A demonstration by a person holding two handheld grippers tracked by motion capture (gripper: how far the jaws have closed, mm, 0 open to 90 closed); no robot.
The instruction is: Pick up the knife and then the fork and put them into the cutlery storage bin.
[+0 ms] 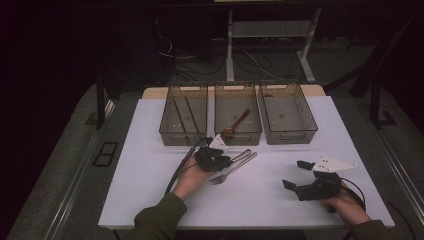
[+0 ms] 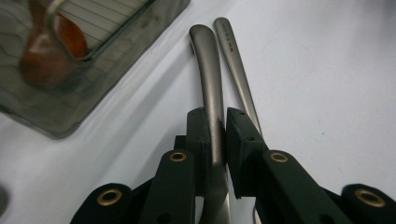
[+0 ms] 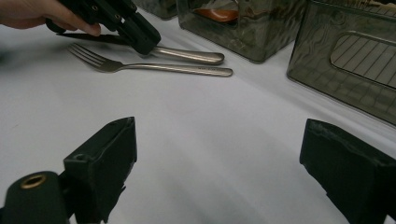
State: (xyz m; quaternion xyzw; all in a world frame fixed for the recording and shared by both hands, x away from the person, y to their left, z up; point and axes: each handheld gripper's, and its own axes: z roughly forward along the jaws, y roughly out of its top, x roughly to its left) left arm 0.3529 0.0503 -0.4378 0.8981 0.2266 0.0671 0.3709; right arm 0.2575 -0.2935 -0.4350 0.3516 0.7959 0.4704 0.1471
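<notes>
Left tool (image 2: 216, 135) clenched on metal handle (image 2: 208, 70) between its pads, fork (image 1: 232, 170) just beside.

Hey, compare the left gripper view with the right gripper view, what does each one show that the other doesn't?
Left gripper view alone: the left hand-held gripper seen up close, its pads clamped on a metal handle.

Right gripper view alone: the fork tines, a hand, and the right hand-held gripper open above the white table.

Both: the two metal handles side by side and a smoky bin holding something brown.
</notes>
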